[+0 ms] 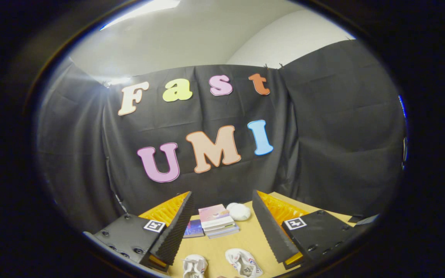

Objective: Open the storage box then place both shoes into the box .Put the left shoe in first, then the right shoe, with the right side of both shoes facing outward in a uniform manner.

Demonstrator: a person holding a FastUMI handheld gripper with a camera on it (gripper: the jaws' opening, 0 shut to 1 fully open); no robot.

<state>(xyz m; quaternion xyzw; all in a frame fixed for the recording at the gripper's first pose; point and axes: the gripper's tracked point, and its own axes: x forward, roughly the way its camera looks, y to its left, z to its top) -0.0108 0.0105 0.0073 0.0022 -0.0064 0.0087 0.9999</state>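
Observation:
My gripper (222, 227) is held well above the wooden table (245, 239), fingers spread wide apart and open, nothing between them. Below, between the fingers, lie two white shoes: one shoe (194, 265) nearer the left finger, the other shoe (243, 262), with red and blue marks, nearer the right finger. Both are partly cut off at the near side. I cannot make out a storage box.
Beyond the shoes, a stack of books (216, 221) lies on the table, with another flat book (194, 228) beside it. A white round object (239, 211) rests just past the stack. Black cloth walls close the table's far side.

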